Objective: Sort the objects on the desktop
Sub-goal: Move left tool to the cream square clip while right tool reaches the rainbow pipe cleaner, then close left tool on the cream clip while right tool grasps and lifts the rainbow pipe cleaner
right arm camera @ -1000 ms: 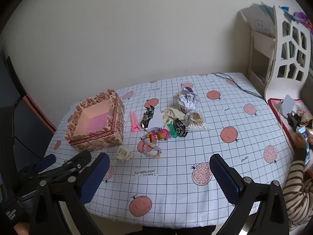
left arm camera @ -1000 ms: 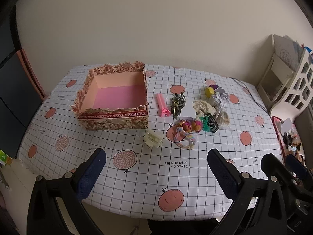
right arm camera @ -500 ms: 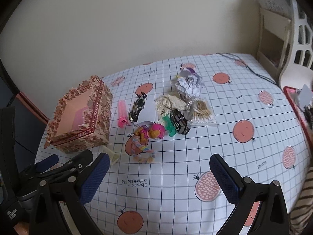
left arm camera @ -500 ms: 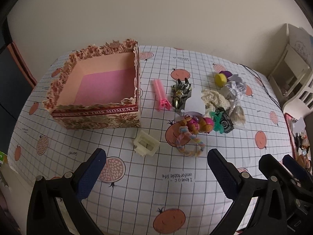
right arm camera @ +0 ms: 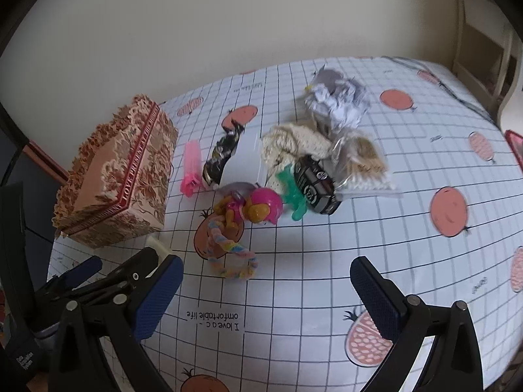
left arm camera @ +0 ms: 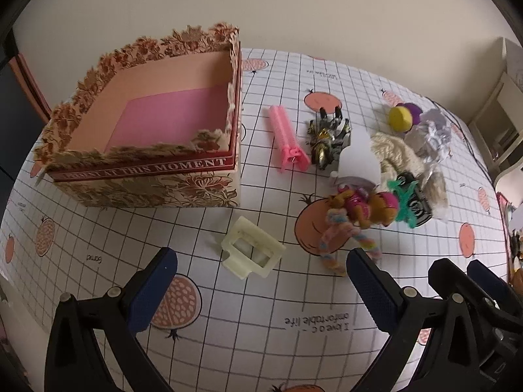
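Note:
An open floral box [left arm camera: 153, 192] with a pink floor stands at the left; it also shows in the right wrist view [right arm camera: 121, 179]. A cream hair claw [left arm camera: 251, 251] lies just ahead of my open, empty left gripper [left arm camera: 258, 290]. Right of the box lie a pink roller [left arm camera: 287, 140], a black-gold toy [left arm camera: 327, 137], a pink doll with a pastel loop [right arm camera: 248, 209], a green clip [right arm camera: 294, 192], a black block [right arm camera: 315, 189], crumpled paper [right arm camera: 340, 101] and a cotton swab bag [right arm camera: 359, 163]. My right gripper [right arm camera: 264, 294] is open and empty, short of the pastel loop.
The table has a grid cloth with fruit prints [right arm camera: 408, 261]. Yellow and purple balls [left arm camera: 403, 116] sit behind the pile. A white shelf unit [right arm camera: 483, 49] stands at the far right. My right gripper's arm [left arm camera: 474, 294] is close beside the left one.
Both grippers have moved forward and lower toward the table. The box, hair claw and pile now look much larger and nearer. Both stay open.

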A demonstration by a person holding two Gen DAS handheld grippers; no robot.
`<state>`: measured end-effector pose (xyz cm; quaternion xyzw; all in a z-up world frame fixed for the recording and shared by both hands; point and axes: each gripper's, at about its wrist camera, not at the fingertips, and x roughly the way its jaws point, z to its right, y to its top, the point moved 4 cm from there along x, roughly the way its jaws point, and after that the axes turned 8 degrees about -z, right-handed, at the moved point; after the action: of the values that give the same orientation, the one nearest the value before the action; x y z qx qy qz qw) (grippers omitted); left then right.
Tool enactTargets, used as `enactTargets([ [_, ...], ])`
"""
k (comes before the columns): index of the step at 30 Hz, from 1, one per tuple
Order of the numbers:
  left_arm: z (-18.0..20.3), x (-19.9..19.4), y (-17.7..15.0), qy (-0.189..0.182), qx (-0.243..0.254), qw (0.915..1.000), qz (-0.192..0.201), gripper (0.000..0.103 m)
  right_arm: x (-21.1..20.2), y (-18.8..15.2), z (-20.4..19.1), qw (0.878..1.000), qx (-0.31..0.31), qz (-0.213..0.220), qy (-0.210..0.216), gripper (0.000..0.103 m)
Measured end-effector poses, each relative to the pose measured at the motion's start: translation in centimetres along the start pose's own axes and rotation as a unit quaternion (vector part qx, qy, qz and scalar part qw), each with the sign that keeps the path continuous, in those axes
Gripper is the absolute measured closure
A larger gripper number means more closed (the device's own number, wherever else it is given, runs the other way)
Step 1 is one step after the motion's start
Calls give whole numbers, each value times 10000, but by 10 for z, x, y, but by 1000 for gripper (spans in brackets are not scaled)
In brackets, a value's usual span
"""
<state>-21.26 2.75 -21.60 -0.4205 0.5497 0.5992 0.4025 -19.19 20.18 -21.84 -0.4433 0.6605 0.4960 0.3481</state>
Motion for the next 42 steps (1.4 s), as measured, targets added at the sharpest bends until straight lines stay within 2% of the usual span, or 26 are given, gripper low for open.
enactTargets([
  [7,-10,24,-1,41,-55,10000,-64,0,31,0,-2,9996,-44,-249,134,0],
  [16,-16,45,3,4,-4,10000,-89,0,51,2,-5,9993,-189,-235,228,0],
  [23,-20,57,2,-14,-73,9998,-189,0,70,0,0,9973,14,-609,419,0],
  [27,-21,63,3,-73,-145,9996,-245,0,72,1,1,9975,19,-582,400,1],
  [32,-25,65,4,23,-140,9996,-244,1,74,0,-4,9970,-12,-558,538,14],
  [37,-27,66,3,-3,-76,9997,-241,5,74,2,-6,9976,-61,-517,446,40],
  [42,-25,69,1,-72,-47,9994,-328,13,72,1,-4,9977,-115,-516,434,52],
])
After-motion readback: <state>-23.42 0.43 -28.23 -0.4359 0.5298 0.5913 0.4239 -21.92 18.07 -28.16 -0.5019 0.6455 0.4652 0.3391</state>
